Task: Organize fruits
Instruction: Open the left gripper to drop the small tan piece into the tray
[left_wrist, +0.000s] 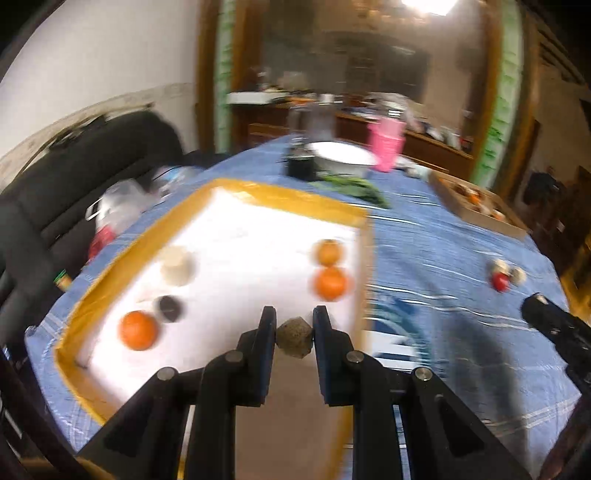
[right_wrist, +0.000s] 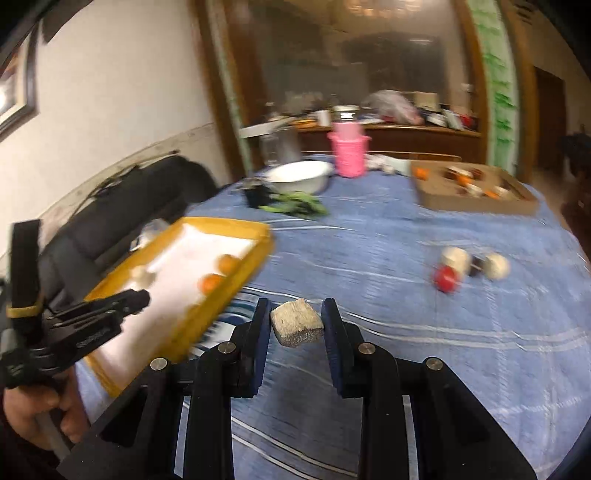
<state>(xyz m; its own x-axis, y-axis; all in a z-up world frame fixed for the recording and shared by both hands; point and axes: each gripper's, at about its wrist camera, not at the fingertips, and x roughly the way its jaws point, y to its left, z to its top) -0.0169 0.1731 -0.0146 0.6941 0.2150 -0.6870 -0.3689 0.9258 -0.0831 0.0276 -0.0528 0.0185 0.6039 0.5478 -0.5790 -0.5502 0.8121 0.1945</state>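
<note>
Speckled lump (left_wrist: 294, 341) clamped between left tool (left_wrist: 294, 332) tips.

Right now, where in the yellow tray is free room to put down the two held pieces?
The tray's white middle is bare, between the beige cup and two oranges. The near-left corner is crowded: orange, dark piece.

The left gripper (left_wrist: 294, 325) is seen pointed downward over the near edge of the yellow-rimmed tray (left_wrist: 221, 186), its jaws clamped on a small brownish lump (left_wrist: 294, 340) pinched between the pads. The right gripper (right_wrist: 295, 319) is held above the blue tablecloth (right_wrist: 424, 332), also tilted down, with a pale speckled chunk (right_wrist: 297, 326) gripped between its jaws. In the right wrist view, the left gripper's handle is grasped by a hand (right_wrist: 35, 406) at the lower left corner.
</note>
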